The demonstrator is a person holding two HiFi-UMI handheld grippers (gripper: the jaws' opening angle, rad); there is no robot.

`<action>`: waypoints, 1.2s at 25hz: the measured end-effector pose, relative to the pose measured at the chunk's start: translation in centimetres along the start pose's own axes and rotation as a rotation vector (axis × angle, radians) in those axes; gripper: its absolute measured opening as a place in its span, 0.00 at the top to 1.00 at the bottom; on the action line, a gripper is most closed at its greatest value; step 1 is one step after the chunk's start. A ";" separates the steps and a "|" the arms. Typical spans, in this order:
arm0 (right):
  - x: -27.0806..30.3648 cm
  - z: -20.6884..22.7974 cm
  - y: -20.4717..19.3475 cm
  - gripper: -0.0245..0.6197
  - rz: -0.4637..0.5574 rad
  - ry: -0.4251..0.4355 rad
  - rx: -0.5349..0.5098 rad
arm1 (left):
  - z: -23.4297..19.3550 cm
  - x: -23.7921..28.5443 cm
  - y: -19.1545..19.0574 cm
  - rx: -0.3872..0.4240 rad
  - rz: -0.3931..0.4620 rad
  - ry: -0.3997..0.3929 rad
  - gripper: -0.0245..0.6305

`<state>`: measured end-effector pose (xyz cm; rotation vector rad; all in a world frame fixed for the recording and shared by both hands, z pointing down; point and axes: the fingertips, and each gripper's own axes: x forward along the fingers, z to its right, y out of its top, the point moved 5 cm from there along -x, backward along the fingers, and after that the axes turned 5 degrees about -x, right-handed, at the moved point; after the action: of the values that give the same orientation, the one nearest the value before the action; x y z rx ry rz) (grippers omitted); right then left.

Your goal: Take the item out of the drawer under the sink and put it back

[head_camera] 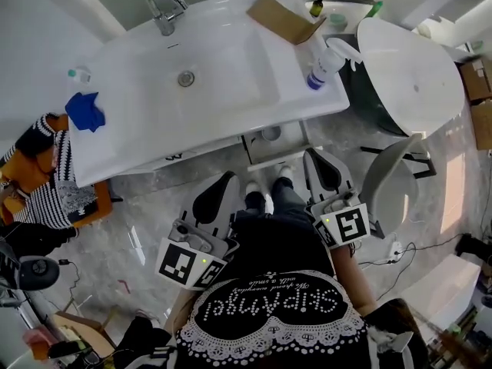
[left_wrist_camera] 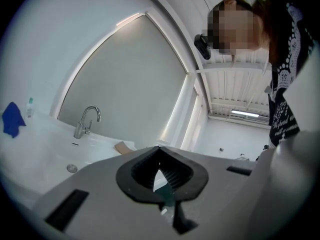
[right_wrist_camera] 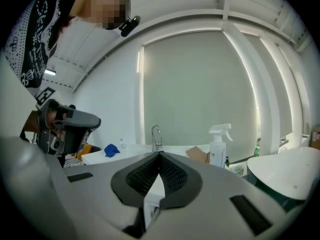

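I hold my left gripper and my right gripper in front of my body. Both point toward the sink, and neither touches anything. In the left gripper view the fingers meet at their tips with nothing between them. The right gripper's fingers are pressed together too, and they are empty. The drawer under the sink's front edge stands pulled out, just ahead of my shoes. A pale round thing shows inside it (what it is I cannot tell). On the surface around the basin stand a faucet, a blue cloth at the left, a piece of cardboard and a spray bottle near the right edge.
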<state>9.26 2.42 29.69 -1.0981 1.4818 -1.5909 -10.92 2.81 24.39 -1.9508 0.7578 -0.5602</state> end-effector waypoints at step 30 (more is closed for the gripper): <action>-4.0 -1.7 3.1 0.93 0.098 0.004 0.023 | 0.8 -1.8 0.2 0.079 0.054 0.025 0.96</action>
<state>9.11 6.42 26.18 -0.9943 1.4933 -1.5399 -11.74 4.48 23.76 -1.8483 0.7905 -0.5747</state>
